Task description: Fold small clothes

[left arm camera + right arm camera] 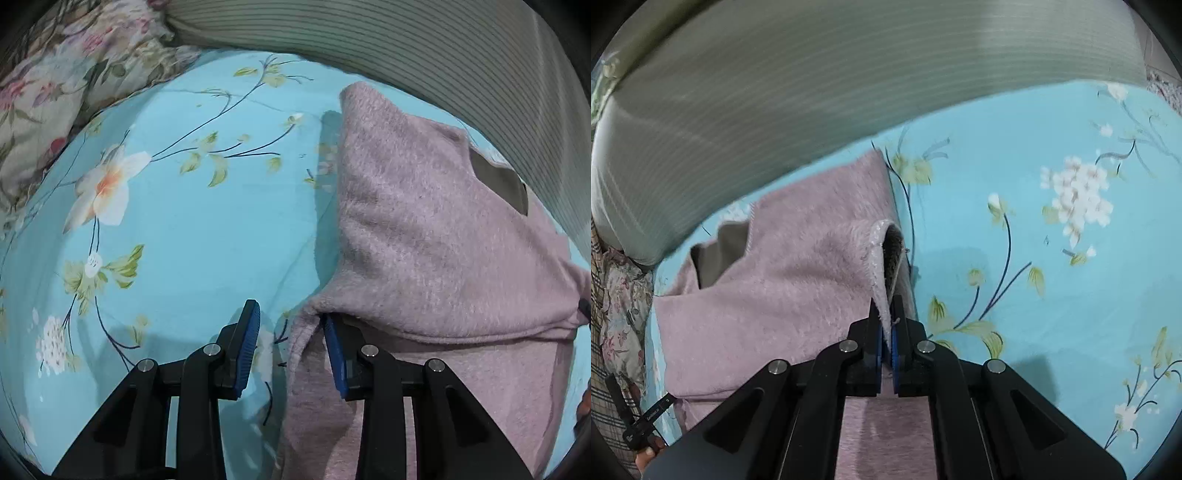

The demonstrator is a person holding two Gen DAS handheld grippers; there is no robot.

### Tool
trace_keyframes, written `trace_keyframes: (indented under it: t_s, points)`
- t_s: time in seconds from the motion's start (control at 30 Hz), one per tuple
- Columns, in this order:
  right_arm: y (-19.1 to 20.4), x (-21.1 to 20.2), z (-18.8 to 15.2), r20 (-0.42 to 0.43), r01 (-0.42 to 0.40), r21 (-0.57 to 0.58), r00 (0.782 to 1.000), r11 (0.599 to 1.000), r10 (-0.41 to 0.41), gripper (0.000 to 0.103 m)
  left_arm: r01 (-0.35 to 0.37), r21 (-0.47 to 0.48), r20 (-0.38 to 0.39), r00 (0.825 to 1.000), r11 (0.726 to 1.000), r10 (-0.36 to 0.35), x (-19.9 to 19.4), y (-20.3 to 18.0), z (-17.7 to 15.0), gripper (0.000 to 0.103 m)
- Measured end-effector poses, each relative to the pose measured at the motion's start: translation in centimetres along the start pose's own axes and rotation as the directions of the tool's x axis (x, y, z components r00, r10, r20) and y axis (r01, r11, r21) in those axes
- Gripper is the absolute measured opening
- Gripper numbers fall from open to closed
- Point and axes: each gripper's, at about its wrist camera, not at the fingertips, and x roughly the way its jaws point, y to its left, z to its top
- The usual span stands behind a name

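Note:
A fuzzy pink garment [424, 236] with a grey lining lies on a turquoise floral bedsheet [192, 229]. My left gripper [290, 321] is open at the garment's left edge. Its right finger sits under the folded cloth and its left finger is over bare sheet. In the right wrist view the same pink garment [798, 266] lies left of centre. My right gripper [886, 314] is shut on a fold of its right edge, and the pinched cloth rises in a loop that shows the grey lining.
A ribbed grey-green cushion [406, 48] runs along the far side of the bed and also shows in the right wrist view [812, 92]. A floral pillow [55, 85] lies at the far left. The left gripper's body [639, 424] shows at the lower left.

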Motion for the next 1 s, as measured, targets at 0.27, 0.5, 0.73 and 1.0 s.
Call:
trace_keyframes:
  t_s: [0.27,0.5,0.73,1.0]
  points:
    - [-0.7,-1.1,0.1,-0.03,-0.005,0.017,1.0,1.0,0.006,0.007,0.028,-0.097,-0.036,0.999,0.995,-0.032,1.4,2.0,0.5,0.029]
    - [1.1,-3.9,0.9,0.065,-0.029,-0.04,0.997,0.999,0.032,0.01,0.055,-0.128,-0.047,0.997,0.99,-0.061,1.5,3.3,0.7,0.029]
    - [-0.2,1.1,0.3,-0.089,-0.06,0.022,0.994,0.998,0.062,0.01,0.107,-0.206,-0.056,0.991,0.973,-0.121,2.0,4.5,0.7,0.03]
    - [0.1,-4.2,-1.1,-0.073,-0.133,-0.038,0.989,0.99,0.13,0.04,0.218,-0.316,-0.067,0.966,0.924,-0.25,2.4,7.1,0.4,0.031]
